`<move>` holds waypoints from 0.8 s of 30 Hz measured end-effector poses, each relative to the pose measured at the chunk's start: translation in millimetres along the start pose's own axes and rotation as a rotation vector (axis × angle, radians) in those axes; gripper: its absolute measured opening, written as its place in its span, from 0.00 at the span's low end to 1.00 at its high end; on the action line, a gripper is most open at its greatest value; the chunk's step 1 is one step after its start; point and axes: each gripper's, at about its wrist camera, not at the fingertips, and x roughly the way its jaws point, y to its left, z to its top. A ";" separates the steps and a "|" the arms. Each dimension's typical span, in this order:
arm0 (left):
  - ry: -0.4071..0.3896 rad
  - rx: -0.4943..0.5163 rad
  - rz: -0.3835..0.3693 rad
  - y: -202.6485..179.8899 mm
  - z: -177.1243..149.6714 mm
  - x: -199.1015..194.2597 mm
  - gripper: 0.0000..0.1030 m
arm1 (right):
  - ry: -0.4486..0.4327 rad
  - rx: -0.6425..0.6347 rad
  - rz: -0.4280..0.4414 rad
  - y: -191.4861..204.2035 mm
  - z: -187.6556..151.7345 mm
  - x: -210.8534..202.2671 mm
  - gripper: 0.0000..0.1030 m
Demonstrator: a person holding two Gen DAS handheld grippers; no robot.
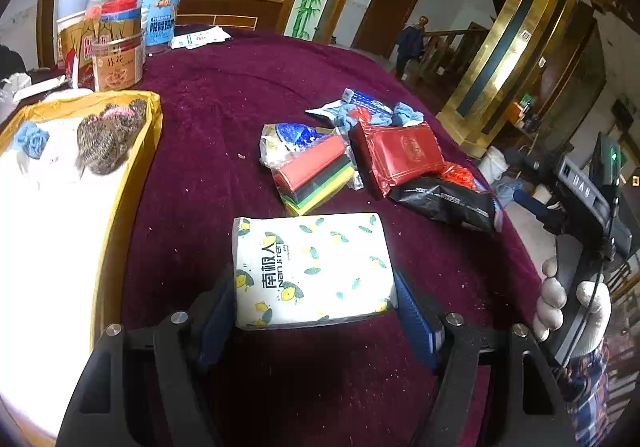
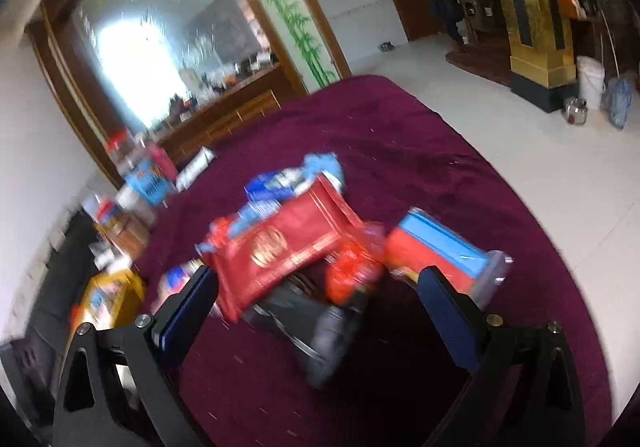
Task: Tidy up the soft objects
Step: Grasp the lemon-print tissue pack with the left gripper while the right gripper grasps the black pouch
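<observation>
White lemon-print tissue pack (image 1: 314, 271) sat between left gripper (image 1: 314, 311) pads, near end of pack flanked both sides, long axis across the jaws; contact likely but grip unconfirmed (cannot tell). Yellow-walled box (image 1: 154, 127) lay far left. Right gripper (image 2: 318, 295) hung open over red packet (image 2: 280, 247) in the pile. Right view blurred, showed neither pack nor box contents clearly.

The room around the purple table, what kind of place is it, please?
Probably a large family home's main room, or perhaps a guesthouse hall: a wooden staircase at the back, a cluttered wooden counter, and food jars on the table.
</observation>
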 end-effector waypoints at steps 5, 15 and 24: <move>0.009 -0.023 -0.026 8.4 -4.0 0.3 0.75 | 0.059 -0.193 -0.062 23.8 -9.8 6.1 0.97; -0.006 -0.052 -0.025 21.0 -7.8 -11.1 0.75 | 0.302 -0.537 -0.058 84.5 -15.2 76.1 0.96; -0.006 -0.075 -0.043 29.8 -10.9 -12.6 0.75 | 0.419 -0.533 -0.085 73.5 -26.0 93.1 0.39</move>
